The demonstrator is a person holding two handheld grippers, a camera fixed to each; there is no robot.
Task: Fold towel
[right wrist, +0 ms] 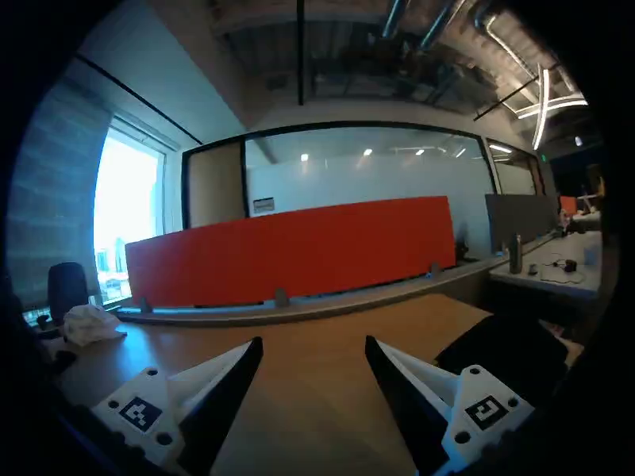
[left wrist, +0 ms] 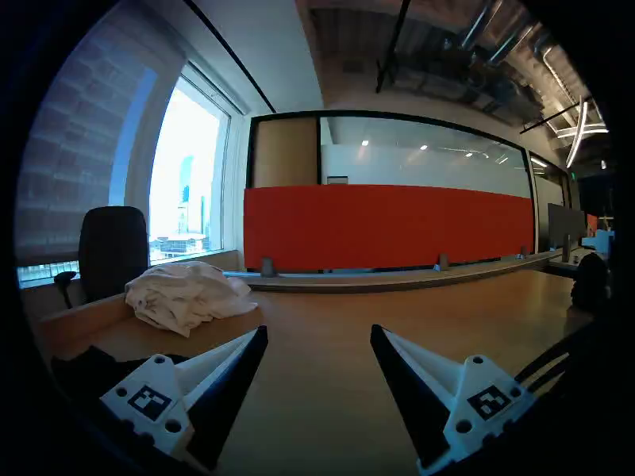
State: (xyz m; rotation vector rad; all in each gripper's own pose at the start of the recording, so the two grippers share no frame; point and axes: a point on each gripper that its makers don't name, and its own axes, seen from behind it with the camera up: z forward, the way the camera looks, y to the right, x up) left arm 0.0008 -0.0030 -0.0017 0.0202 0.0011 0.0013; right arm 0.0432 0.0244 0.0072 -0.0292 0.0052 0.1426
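Observation:
A crumpled white towel [left wrist: 187, 295] lies in a heap on the wooden desk [left wrist: 333, 381], to the left and just beyond my left gripper [left wrist: 318, 333]. That gripper is open, its two white fingers low over the desk with nothing between them. In the right gripper view the same towel [right wrist: 89, 324] sits small and far off at the left edge of the desk [right wrist: 317, 373]. My right gripper [right wrist: 313, 343] is also open and holds nothing, hovering over bare wood well away from the towel.
A red divider panel [left wrist: 389, 226] runs along the back edge of the desk. A black office chair [left wrist: 113, 250] stands behind the towel by the window. A dark object [right wrist: 508, 353] lies on the desk at the right. More desks stand further right.

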